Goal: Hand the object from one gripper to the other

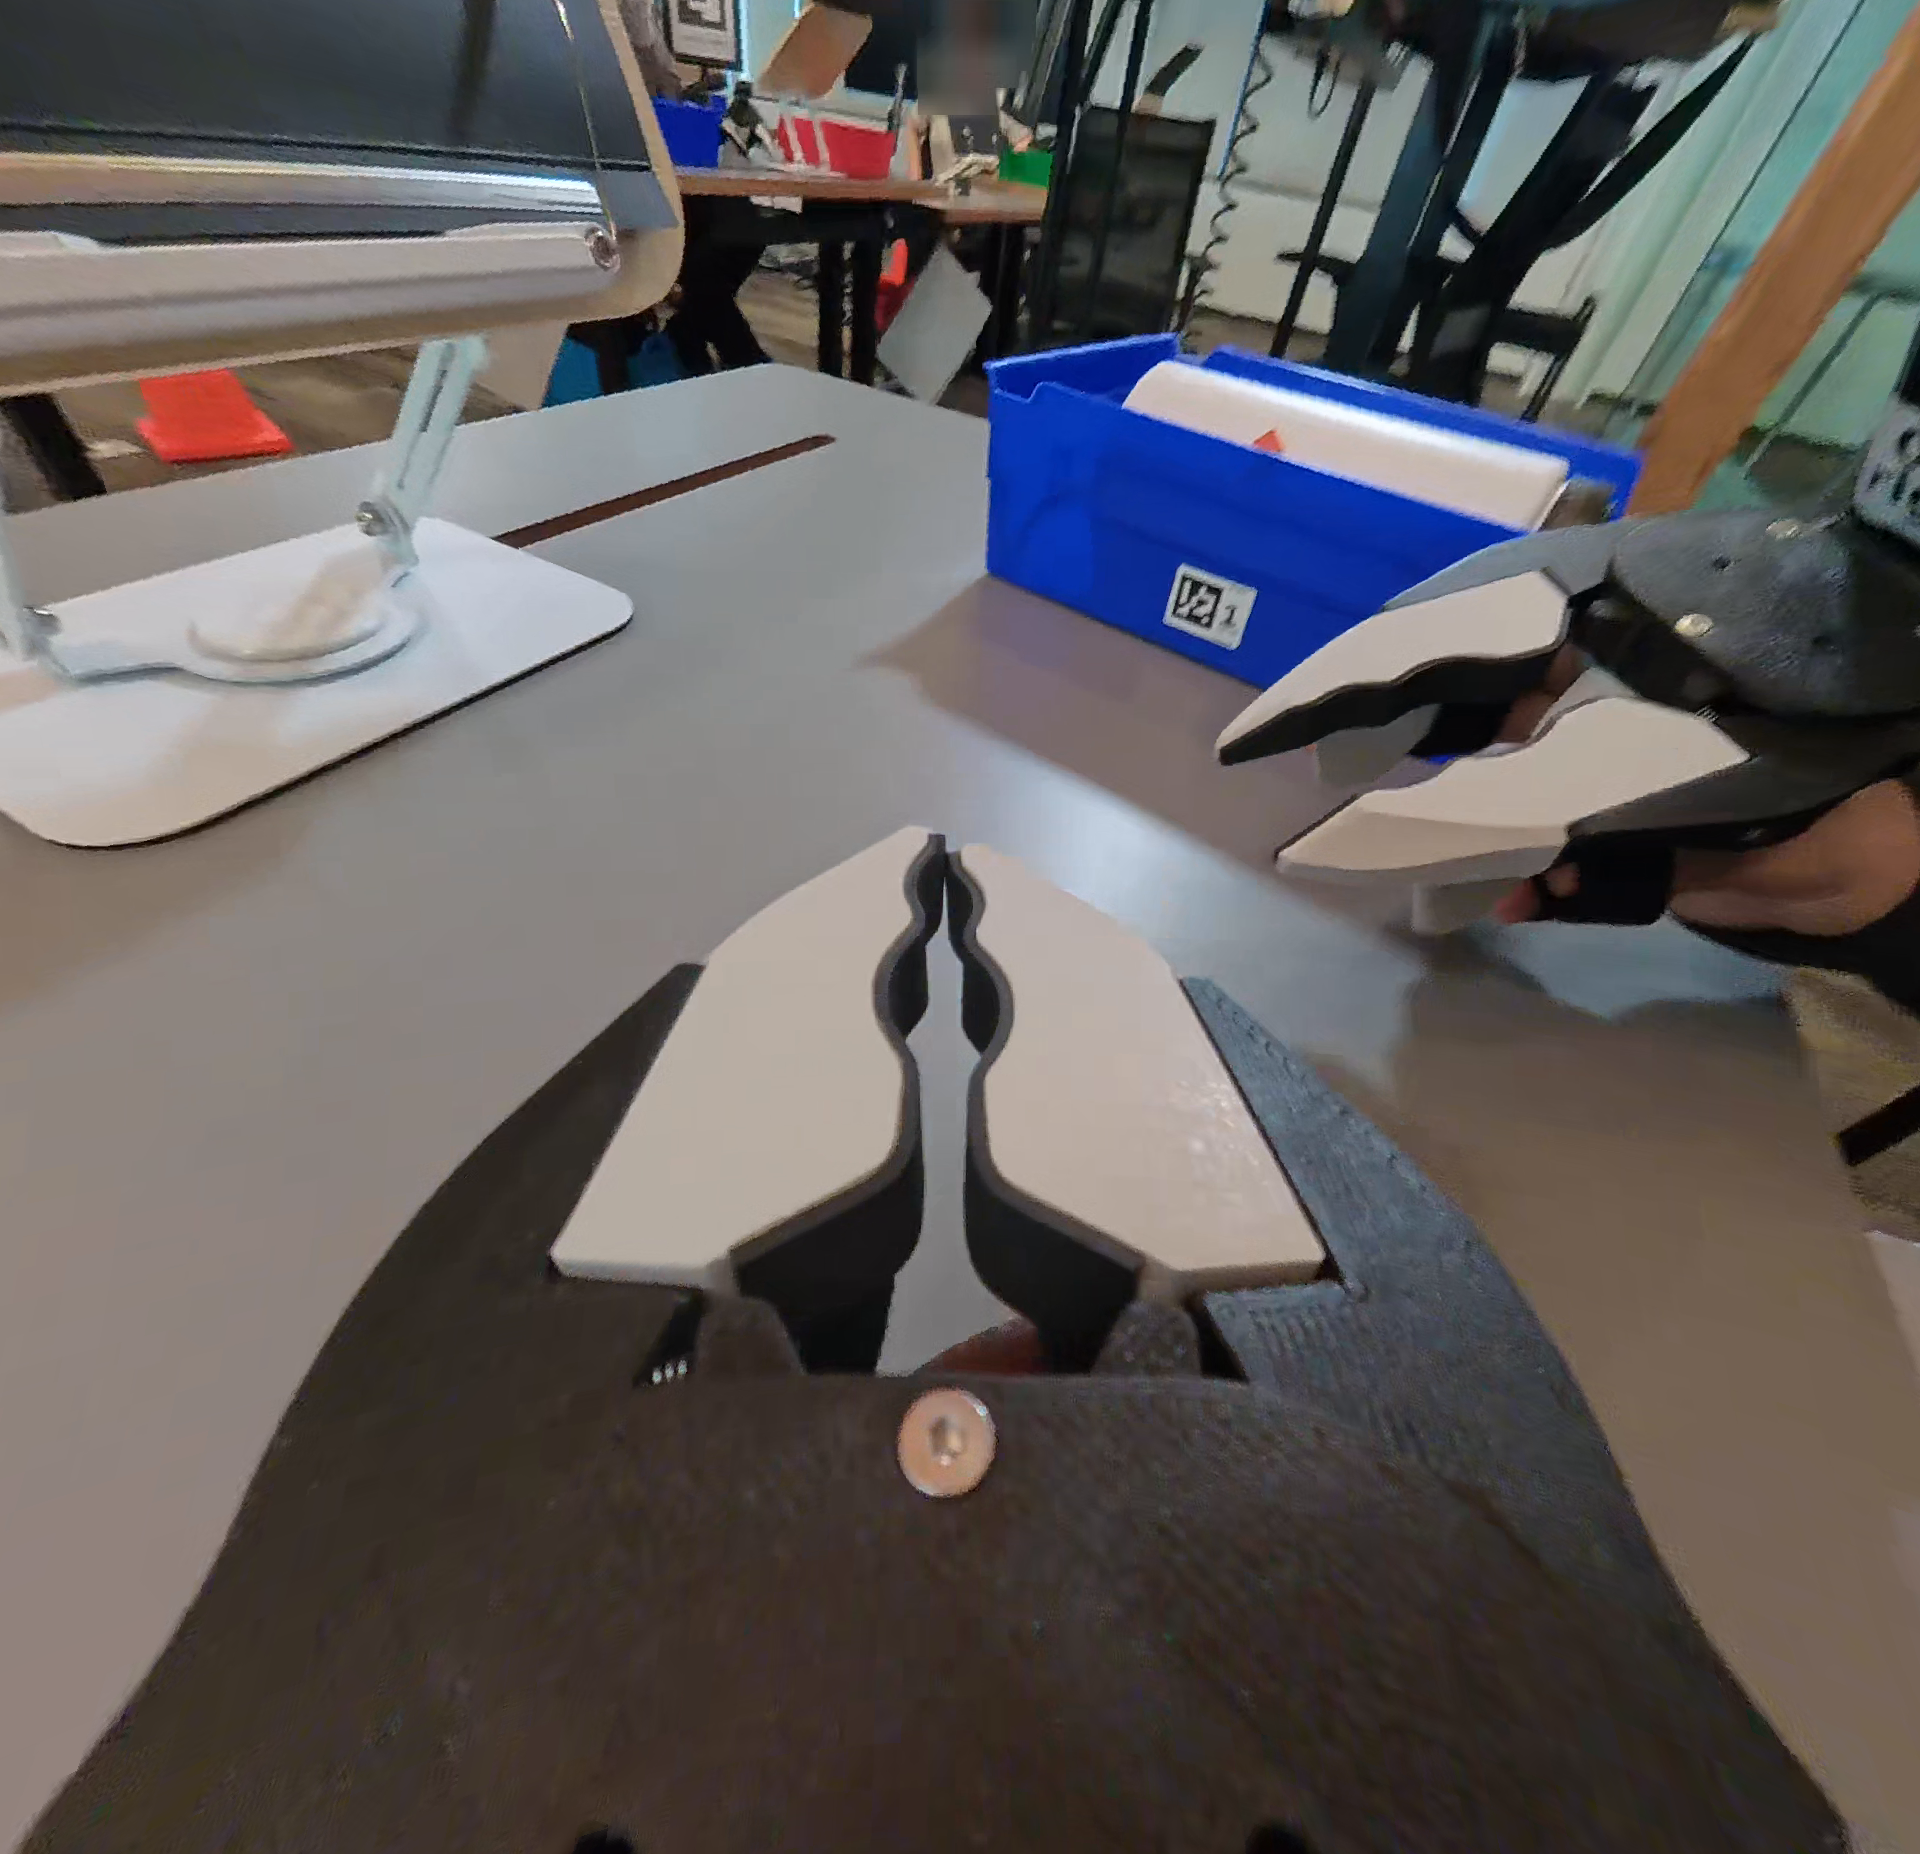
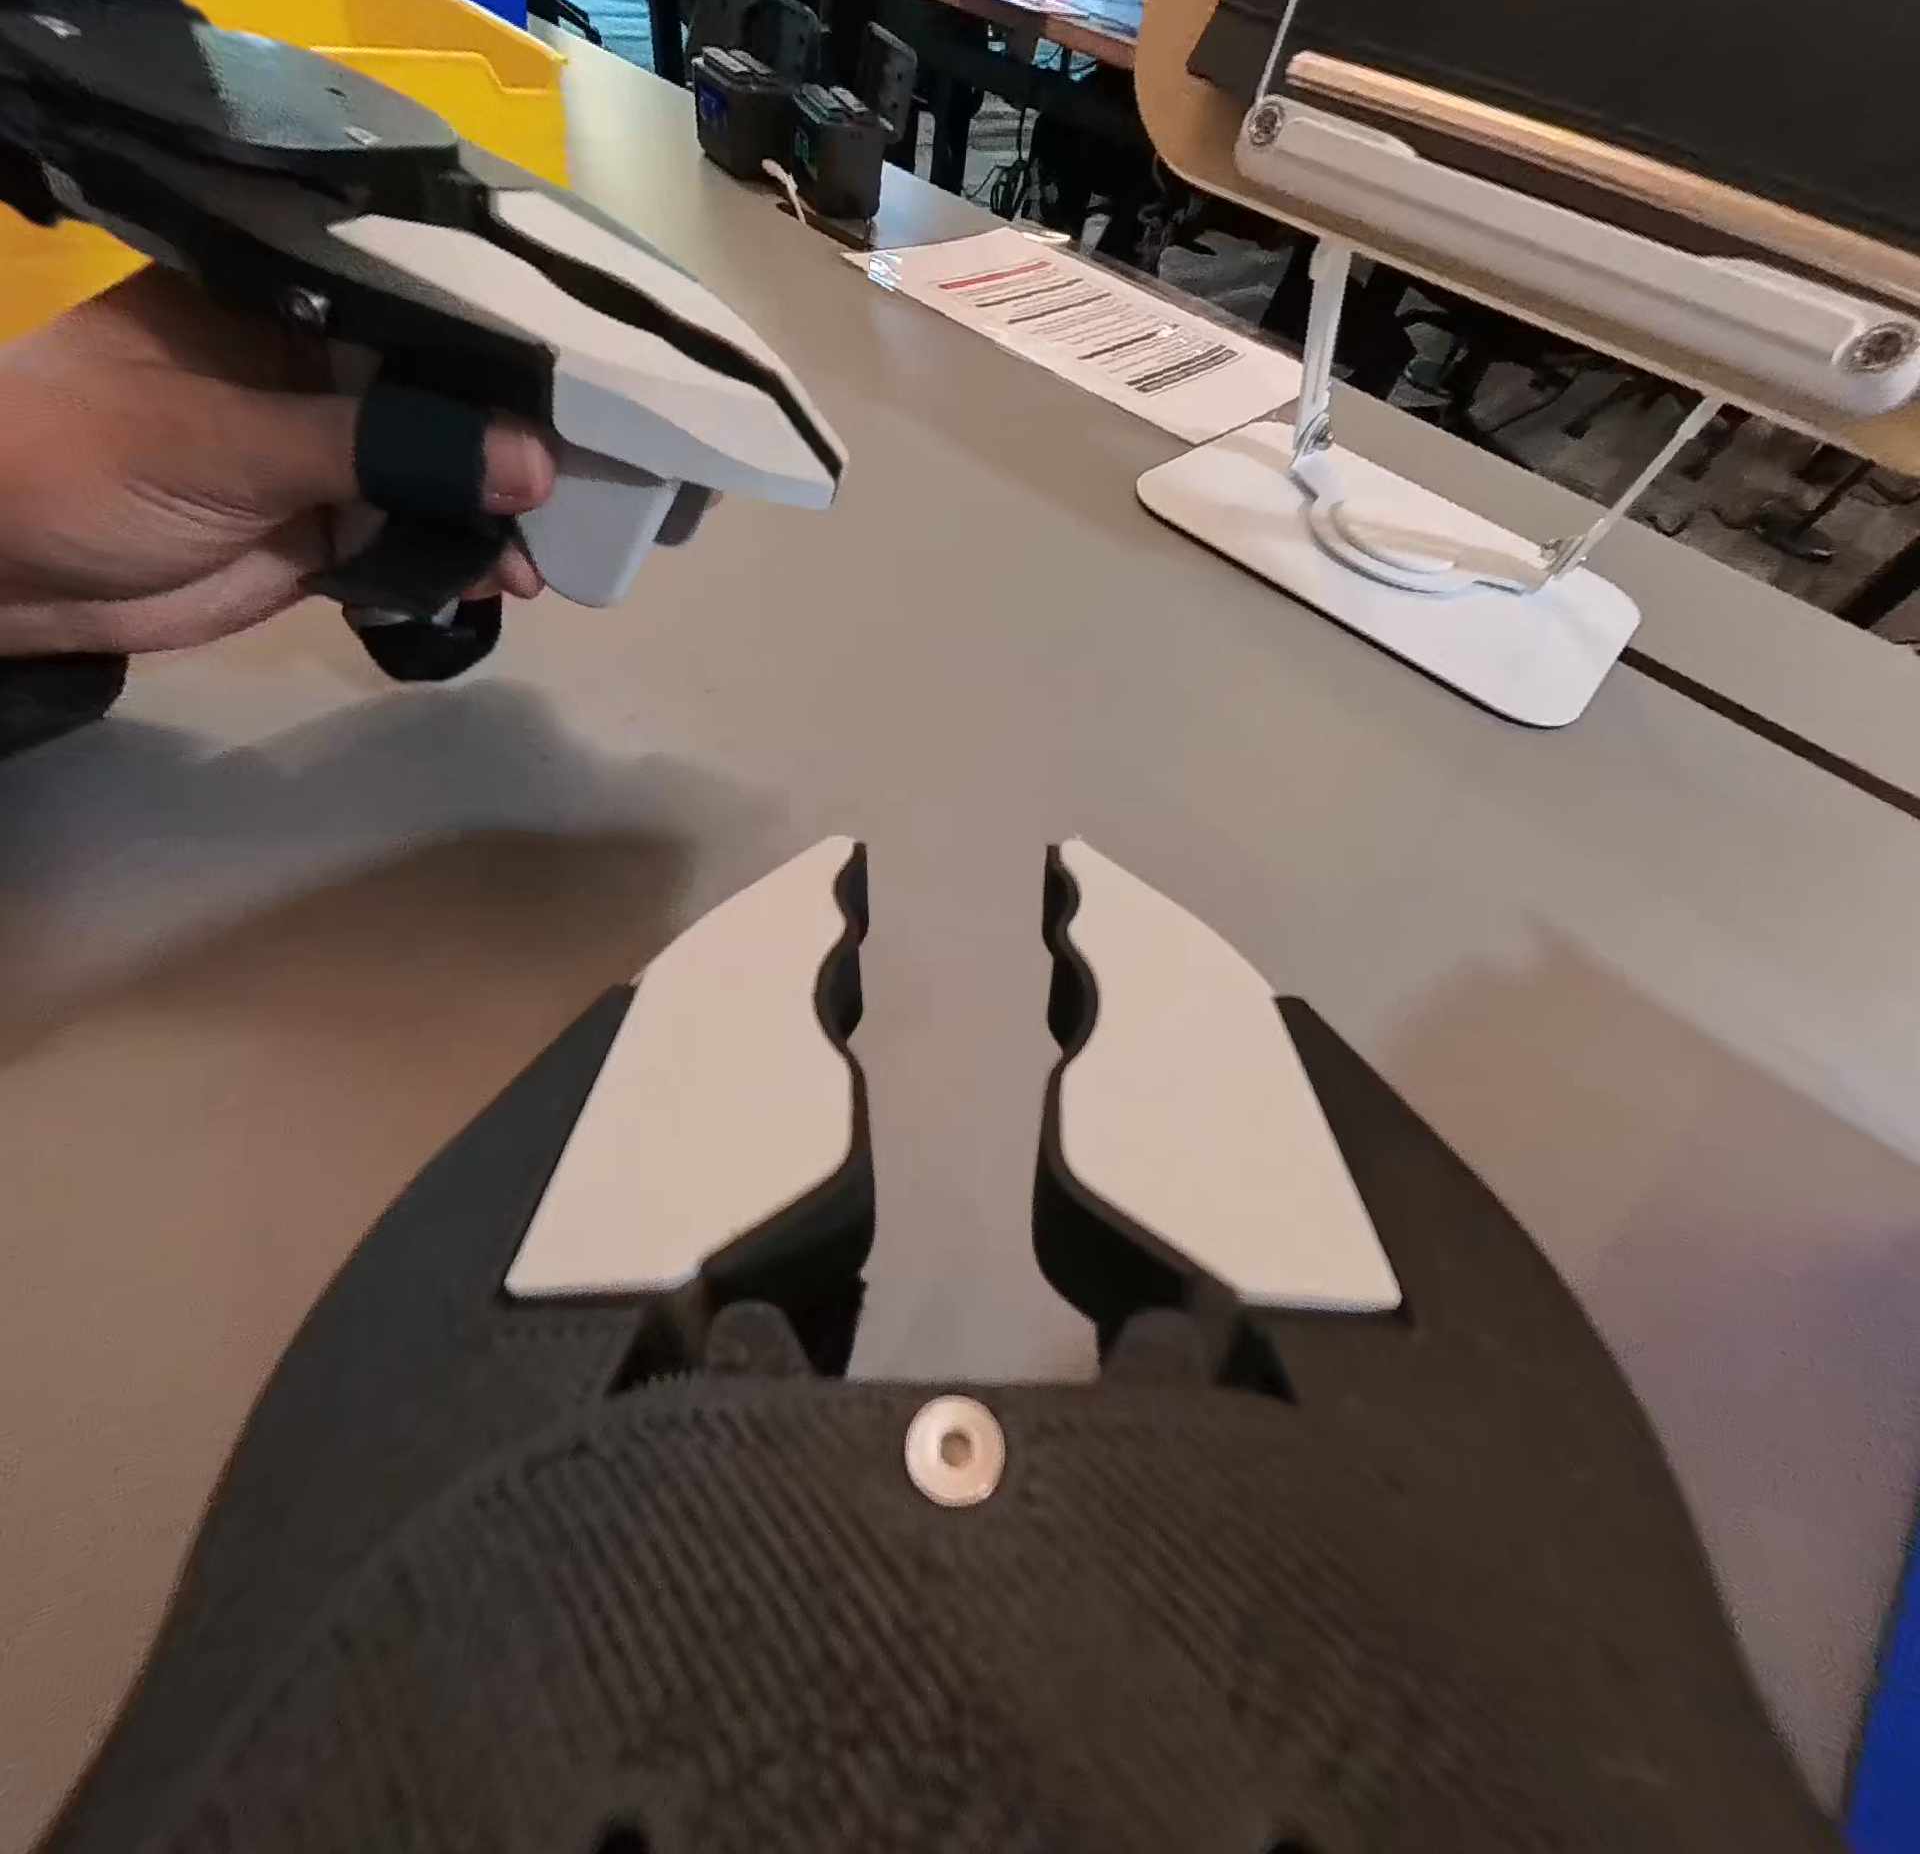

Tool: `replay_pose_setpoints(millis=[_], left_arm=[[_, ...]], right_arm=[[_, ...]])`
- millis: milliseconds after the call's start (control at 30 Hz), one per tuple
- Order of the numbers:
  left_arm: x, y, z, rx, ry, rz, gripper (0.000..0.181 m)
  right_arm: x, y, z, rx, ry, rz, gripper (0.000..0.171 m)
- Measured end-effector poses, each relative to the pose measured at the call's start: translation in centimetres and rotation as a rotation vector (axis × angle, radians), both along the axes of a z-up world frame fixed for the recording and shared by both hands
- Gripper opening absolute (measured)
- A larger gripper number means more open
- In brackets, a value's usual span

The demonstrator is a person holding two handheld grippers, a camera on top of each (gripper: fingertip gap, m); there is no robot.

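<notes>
My left gripper [image 1: 943,854] is shut and empty, its white fingers touching at the tips above the grey table [image 1: 727,765]. My right gripper [image 2: 954,854] is open and empty, with bare table between its fingers. In the left wrist view the right gripper [image 1: 1262,802] shows at the right, jaws apart, held by a gloved hand. In the right wrist view the left gripper [image 2: 826,474] shows at the upper left, closed, also held by a gloved hand. A white box [image 1: 1351,443] lies in a blue bin [image 1: 1195,557]. Neither gripper holds anything.
A screen on a white stand [image 1: 260,661] sits at the left of the table; it also shows in the right wrist view [image 2: 1403,578]. A printed sheet [image 2: 1091,334], black chargers [image 2: 800,131] and a yellow bin [image 2: 416,59] stand further back. There is about 9 cm between the tips of the two grippers.
</notes>
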State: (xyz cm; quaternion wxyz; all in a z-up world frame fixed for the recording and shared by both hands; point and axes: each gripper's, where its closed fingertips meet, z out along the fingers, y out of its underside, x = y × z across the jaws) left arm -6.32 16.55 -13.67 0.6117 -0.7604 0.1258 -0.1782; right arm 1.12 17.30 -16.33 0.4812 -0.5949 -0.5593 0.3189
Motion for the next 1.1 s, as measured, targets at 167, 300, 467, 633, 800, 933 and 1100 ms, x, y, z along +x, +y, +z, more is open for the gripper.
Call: replay_pose_setpoints(millis=[167, 300, 467, 633, 800, 933, 1100], left_arm=[[-0.8, 0.2, -0.5, -0.010, 0.108, 0.037, 0.001], [-0.9, 0.3, -0.7, -0.017, 0.116, 0.034, 0.000], [-0.9, 0.4, -0.8, -0.022, 0.098, 0.027, 0.001], [-0.9, 0.5, -0.9, -0.032, 0.081, 0.021, 0.001], [-0.7, 0.5, -1.1, -0.044, 0.073, 0.013, 0.002], [-0.5, 0.4, -1.3, -0.049, 0.075, 0.003, 0.002], [-0.3, 0.5, -1.4, -0.052, 0.078, -0.003, 0.004]], right_arm=[[0.2, 0.6, 0.1, -0.131, 0.067, -0.020, 0.033], [0.6, 1.6, 0.3, -0.228, 0.120, -0.042, 0.032], [0.8, 1.9, 0.5, -0.267, 0.148, -0.041, 0.029], [0.5, 1.5, 0.3, -0.251, 0.121, -0.022, 0.029], [0.3, 1.1, 0.0, -0.230, 0.098, -0.005, 0.029], [0.2, 1.0, -0.1, -0.222, 0.084, 0.001, 0.029], [0.1, 1.0, -0.2, -0.226, 0.079, 0.006, 0.029]])
